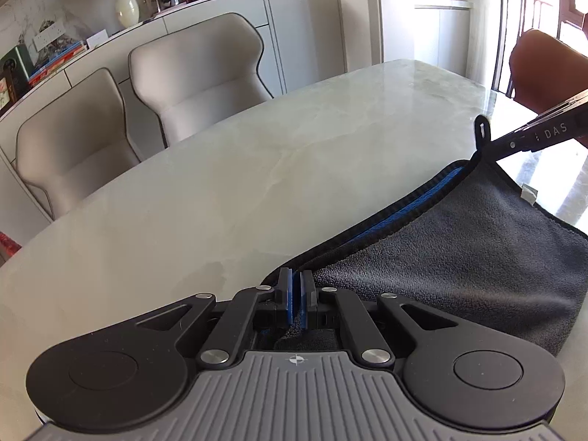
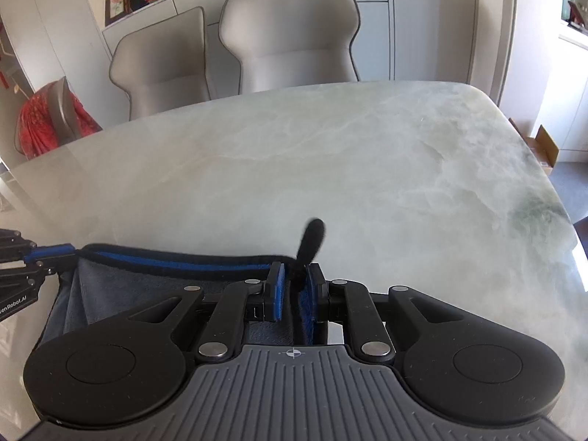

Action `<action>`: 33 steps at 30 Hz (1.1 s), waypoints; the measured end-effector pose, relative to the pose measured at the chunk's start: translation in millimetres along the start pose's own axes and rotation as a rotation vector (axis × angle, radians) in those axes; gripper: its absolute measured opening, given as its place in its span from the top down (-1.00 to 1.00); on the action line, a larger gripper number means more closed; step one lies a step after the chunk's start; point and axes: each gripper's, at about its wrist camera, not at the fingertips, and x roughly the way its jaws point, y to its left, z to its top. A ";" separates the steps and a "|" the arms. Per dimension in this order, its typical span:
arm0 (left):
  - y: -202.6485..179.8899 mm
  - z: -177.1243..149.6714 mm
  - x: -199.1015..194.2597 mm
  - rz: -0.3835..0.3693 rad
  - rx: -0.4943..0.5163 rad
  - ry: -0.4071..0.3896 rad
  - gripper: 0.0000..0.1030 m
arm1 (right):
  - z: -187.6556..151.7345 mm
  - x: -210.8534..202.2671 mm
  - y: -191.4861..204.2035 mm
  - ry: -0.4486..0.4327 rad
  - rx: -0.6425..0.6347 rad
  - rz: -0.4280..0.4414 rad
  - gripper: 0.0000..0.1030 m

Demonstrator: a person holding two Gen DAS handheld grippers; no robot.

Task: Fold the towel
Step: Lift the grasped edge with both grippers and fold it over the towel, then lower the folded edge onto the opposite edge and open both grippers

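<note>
We have the soft, limp towel (image 1: 459, 257) at lower right, draped over the table (image 1: 257, 154); left gripper (image 1: 295, 294) and right gripper (image 2: 295, 290) each pinch a hemmed corner, the sensible hold.

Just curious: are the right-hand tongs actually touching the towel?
Touching. The right wrist view shows the right tongs pinching the towel corner, its hanging loop poking out.
</note>
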 end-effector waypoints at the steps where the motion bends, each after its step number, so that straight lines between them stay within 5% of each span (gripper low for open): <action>1: 1.0 0.0 1.1 0.001 -0.003 0.002 0.94 | 0.8 -0.2 -0.7 -0.001 0.006 0.001 0.73; 7: 4.7 3.1 12.2 0.001 0.013 0.029 0.84 | -2.7 5.4 -9.3 0.038 0.038 0.017 0.62; 11: 6.3 4.2 18.0 -0.001 0.027 0.045 0.78 | -8.0 10.3 -15.1 0.048 0.076 0.062 0.33; 16: 7.6 5.9 20.3 -0.005 0.029 0.051 0.77 | -9.1 15.6 -15.4 0.026 0.073 0.077 0.29; 18: 7.9 6.5 20.6 -0.007 0.030 0.051 0.77 | -9.9 16.5 -13.1 0.011 0.049 0.077 0.41; 20: 8.1 6.4 20.3 -0.007 0.033 0.046 0.77 | -10.9 16.0 -9.1 -0.006 0.003 0.076 0.87; 33: 10.7 15.8 18.5 0.010 0.038 0.017 0.89 | 1.1 6.1 -18.5 -0.111 0.007 0.087 0.88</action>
